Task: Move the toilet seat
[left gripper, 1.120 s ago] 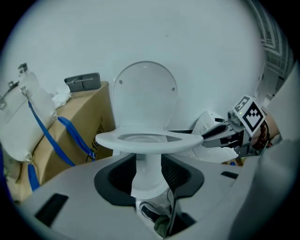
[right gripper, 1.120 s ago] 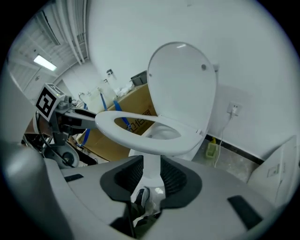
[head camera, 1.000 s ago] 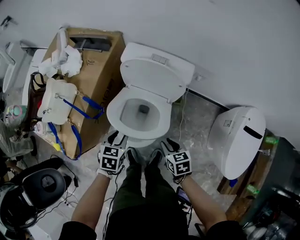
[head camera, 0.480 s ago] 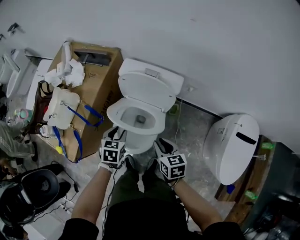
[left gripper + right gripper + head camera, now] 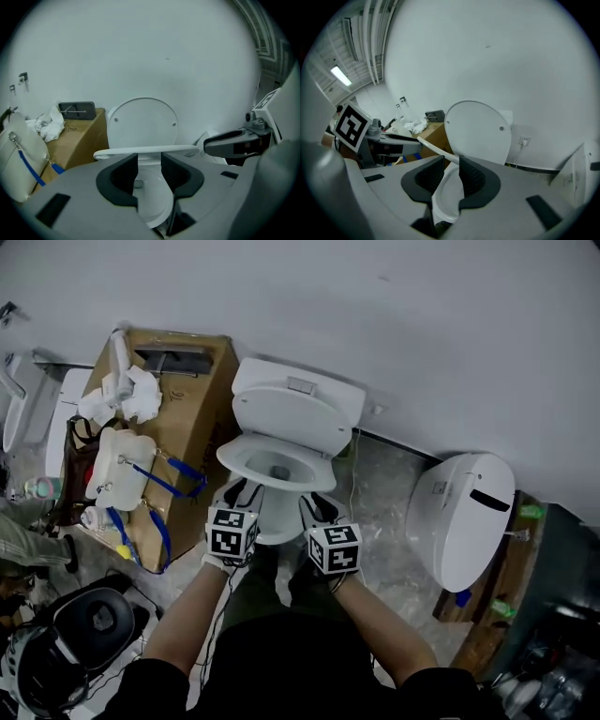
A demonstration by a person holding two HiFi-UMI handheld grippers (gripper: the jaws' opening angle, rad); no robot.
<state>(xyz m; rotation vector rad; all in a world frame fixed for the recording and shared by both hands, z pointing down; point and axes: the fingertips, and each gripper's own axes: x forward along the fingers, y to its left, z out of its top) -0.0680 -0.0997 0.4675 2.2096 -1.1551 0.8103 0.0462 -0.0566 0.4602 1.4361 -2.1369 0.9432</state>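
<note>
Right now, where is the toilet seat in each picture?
Head view: the toilet seat rings the bowl, a little above the picture's middle.
Left gripper view: the toilet seat is a flat white bar across the middle, seen edge-on.
Right gripper view: the toilet seat is a thin slanted white strip, left of centre.
Shared landmark: the raised lid behind it.

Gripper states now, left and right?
Left hand-held gripper: open, white plastic toilet seat lying across its jaw tips.
Right hand-held gripper: open, seat edge at its jaw tips.
</note>
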